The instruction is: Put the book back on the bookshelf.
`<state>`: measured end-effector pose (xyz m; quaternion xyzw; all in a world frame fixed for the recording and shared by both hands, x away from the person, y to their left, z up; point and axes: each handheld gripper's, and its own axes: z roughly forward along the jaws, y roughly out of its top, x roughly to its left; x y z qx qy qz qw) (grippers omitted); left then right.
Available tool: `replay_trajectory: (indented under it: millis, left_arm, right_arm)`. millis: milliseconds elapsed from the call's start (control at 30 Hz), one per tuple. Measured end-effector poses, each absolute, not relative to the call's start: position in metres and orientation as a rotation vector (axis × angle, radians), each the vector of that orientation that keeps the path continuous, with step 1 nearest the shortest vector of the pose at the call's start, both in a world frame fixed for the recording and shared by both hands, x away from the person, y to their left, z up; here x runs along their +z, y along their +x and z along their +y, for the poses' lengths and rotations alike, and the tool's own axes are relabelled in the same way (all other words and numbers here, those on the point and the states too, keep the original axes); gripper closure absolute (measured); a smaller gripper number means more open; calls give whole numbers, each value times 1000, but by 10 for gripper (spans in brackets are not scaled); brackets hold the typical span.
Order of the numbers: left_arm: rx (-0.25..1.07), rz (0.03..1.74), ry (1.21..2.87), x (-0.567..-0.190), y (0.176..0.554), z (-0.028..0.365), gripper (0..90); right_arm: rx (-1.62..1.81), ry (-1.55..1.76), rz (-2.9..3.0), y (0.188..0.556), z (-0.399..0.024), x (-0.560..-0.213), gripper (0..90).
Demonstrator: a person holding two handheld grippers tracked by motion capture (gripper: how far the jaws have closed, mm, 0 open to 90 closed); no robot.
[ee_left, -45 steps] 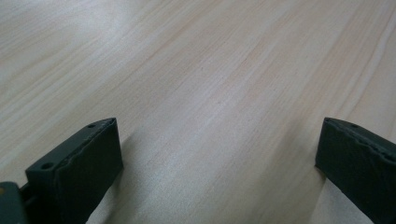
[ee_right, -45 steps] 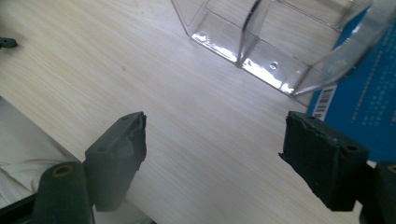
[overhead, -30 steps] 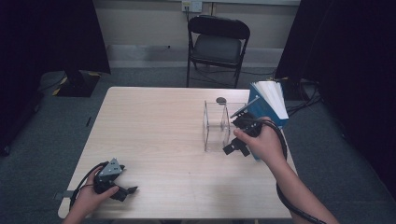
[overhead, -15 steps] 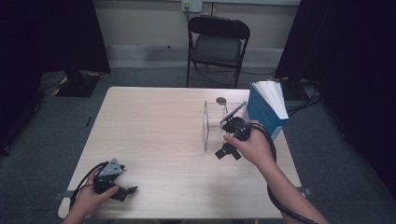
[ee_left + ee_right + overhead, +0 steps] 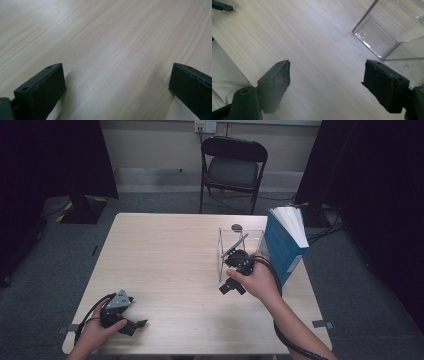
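Observation:
A blue book (image 5: pixel 280 251) stands upright at the table's right side, its white pages facing up, right beside a clear plastic box (image 5: pixel 241 241). My right gripper (image 5: pixel 229 277) is open just in front of the box's near left corner, with nothing between its jaws. In the right gripper view the open right gripper (image 5: pixel 327 82) looks down at bare wood, and the box corner (image 5: pixel 384 37) lies at upper right. Near the table's front left corner my left gripper (image 5: pixel 136 325) rests low. In its own view the left gripper (image 5: pixel 117 82) is wide open over the tabletop.
A small dark round object (image 5: pixel 236 227) lies on the light wooden table (image 5: pixel 165 255) just behind the box. A black folding chair (image 5: pixel 232 167) stands beyond the far edge. Dark curtains hang on both sides.
My right hand has drawn away from the book, moving left and toward the near edge past the box. The book stays standing. The left gripper has not moved.

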<state>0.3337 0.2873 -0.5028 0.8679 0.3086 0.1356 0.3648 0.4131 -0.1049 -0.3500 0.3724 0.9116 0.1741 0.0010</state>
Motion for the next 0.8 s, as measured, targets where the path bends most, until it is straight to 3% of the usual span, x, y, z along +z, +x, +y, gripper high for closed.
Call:
replay_trajectory:
  millis: [800]
  left_arm:
    - [319,800,2232,-503,333,287,0]
  right_arm:
    - [633,1070,2927,412,-67,-375,209]
